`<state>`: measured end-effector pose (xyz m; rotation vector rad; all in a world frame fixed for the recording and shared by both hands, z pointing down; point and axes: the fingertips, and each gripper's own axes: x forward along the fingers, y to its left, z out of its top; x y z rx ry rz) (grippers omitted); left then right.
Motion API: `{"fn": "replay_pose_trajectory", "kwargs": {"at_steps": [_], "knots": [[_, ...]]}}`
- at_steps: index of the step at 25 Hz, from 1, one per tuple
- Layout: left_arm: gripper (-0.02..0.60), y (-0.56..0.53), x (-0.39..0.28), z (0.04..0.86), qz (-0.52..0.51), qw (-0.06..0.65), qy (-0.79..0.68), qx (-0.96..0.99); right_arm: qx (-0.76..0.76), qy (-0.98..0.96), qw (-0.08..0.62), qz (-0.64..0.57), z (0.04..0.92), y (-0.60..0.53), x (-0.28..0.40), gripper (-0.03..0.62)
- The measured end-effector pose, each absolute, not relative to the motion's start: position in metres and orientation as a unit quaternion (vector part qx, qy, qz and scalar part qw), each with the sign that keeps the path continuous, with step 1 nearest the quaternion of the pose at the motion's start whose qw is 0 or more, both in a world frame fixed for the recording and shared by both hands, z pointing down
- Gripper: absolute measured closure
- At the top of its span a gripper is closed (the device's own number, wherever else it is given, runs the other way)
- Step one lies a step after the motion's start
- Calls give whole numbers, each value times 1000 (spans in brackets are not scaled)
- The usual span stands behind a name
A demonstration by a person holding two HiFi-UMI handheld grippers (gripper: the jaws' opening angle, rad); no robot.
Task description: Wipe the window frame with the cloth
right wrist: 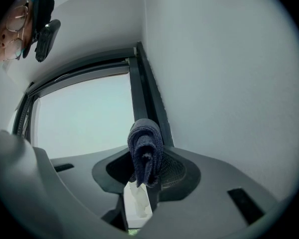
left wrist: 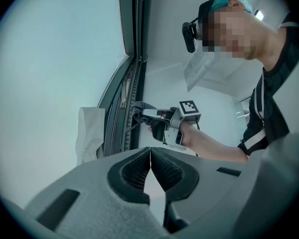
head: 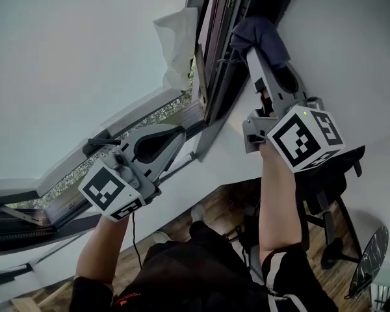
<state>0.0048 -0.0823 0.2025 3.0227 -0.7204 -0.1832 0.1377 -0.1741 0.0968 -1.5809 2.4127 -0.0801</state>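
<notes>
Because the right gripper (right wrist: 148, 179) has its jaws pinched tight on only a folded wad of the dark blue cloth (right wrist: 145, 146), the grip looks thin. The wad sits at the dark window frame (head: 216, 64), high up by the wall, though I cannot tell whether it presses on the frame. Dragged hard along the channel, the fold could catch on an edge and pull free. The bare jaw could also scrape the frame if the cloth bunches to one side. The left gripper (left wrist: 150, 158) has its jaws closed together on nothing, held lower near the sill. A white crumpled sheet (head: 175, 44) tucked beside the frame could get snagged in a wide stroke.
</notes>
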Motion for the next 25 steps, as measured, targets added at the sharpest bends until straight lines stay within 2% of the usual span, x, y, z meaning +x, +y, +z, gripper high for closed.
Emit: {"fn": "replay_pose_trajectory", "kwargs": {"at_steps": [25], "knots": [[560,-80,12,246,-45,55,-236,969,-544,830,96,-79,180,-180,140,476]]}}
